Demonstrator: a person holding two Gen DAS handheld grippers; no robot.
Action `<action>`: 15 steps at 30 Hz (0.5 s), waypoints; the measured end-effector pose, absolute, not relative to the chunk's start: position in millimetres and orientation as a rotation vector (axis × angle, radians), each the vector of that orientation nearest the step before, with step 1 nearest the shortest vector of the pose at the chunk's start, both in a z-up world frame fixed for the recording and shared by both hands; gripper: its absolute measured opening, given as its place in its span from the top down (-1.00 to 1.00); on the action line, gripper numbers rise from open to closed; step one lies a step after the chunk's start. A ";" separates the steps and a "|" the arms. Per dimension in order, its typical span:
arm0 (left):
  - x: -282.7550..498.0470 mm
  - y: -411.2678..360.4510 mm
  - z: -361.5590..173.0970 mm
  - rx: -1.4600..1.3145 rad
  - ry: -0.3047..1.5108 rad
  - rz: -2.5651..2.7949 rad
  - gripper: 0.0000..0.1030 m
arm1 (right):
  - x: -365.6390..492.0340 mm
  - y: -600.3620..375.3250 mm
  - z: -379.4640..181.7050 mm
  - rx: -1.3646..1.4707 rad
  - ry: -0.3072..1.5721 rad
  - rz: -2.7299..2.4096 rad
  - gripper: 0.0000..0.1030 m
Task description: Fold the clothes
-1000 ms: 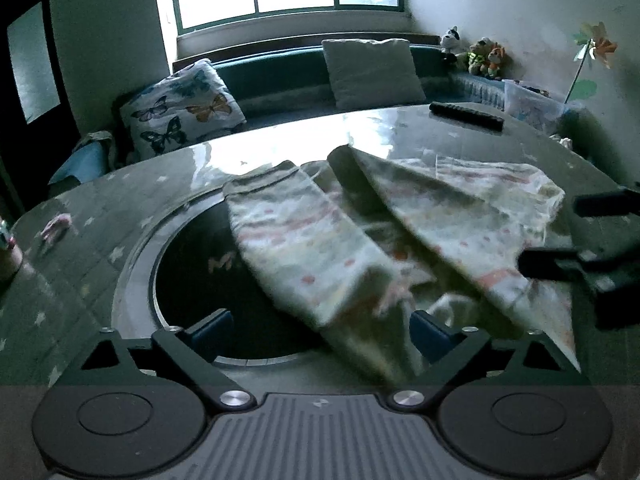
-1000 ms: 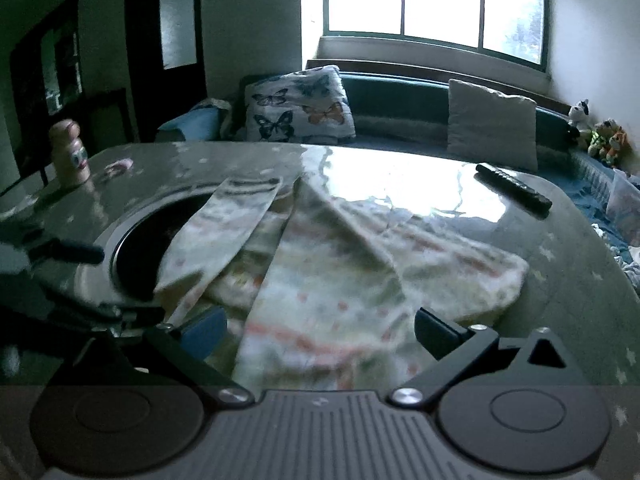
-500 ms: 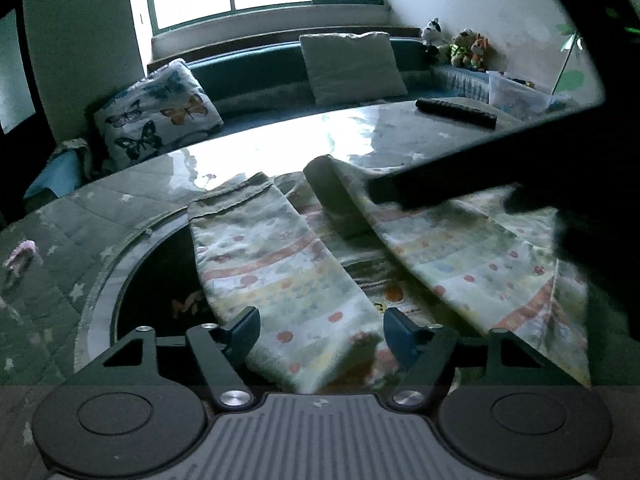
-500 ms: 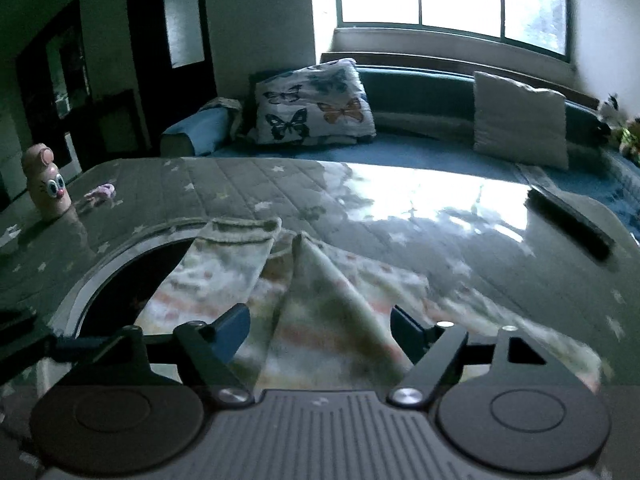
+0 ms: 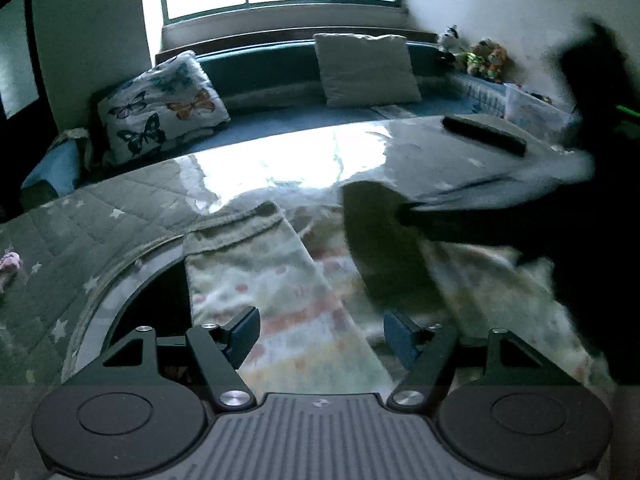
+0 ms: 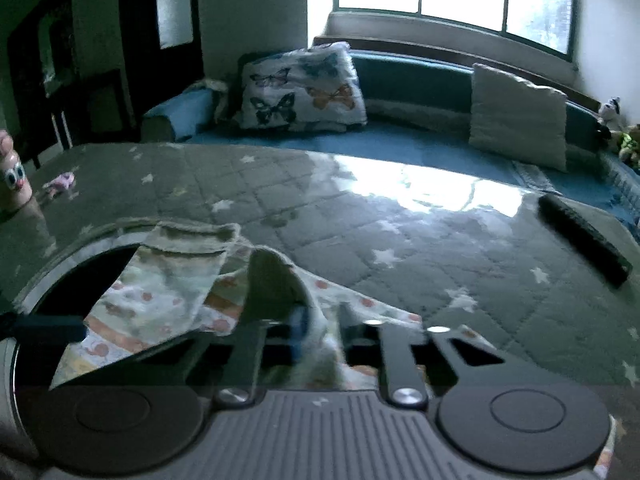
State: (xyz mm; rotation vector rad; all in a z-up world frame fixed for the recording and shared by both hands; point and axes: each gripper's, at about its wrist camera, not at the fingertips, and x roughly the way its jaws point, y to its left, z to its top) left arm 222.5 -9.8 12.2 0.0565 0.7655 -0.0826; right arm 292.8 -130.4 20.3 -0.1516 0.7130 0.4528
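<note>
A pale patterned pair of child's trousers (image 5: 280,280) lies on the quilted table, partly over a dark round opening. My left gripper (image 5: 320,334) is open, its fingers on either side of the near trouser leg, just above the cloth. My right gripper (image 6: 320,332) is shut on a fold of the trousers (image 6: 168,288) and lifts the cloth a little. In the left wrist view the right gripper shows as a dark blurred shape (image 5: 460,224) at the right, holding the raised fold.
The table has a grey star-quilted cover (image 6: 400,240) with a dark round opening (image 5: 152,304) at the near left. A black remote (image 6: 584,240) lies at the far right. A small figurine (image 6: 12,176) and a pink item (image 6: 60,182) stand at the left. A sofa with cushions runs behind.
My right gripper has closed on a fold of the trousers and raised it. My left gripper has moved forward over the near leg and stays open.
</note>
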 end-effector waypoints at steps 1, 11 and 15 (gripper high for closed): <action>229.2 -8.4 11.0 0.044 0.771 -0.076 -0.36 | 290.7 -136.2 22.6 -0.143 0.706 0.449 0.92; 254.2 -1.2 -8.6 0.046 0.822 -0.025 0.49 | 255.4 -203.4 57.4 -0.070 0.615 0.378 0.94; 248.2 8.3 -3.4 0.028 0.811 -0.017 0.92 | 233.9 -236.0 70.0 -0.029 0.579 0.320 0.94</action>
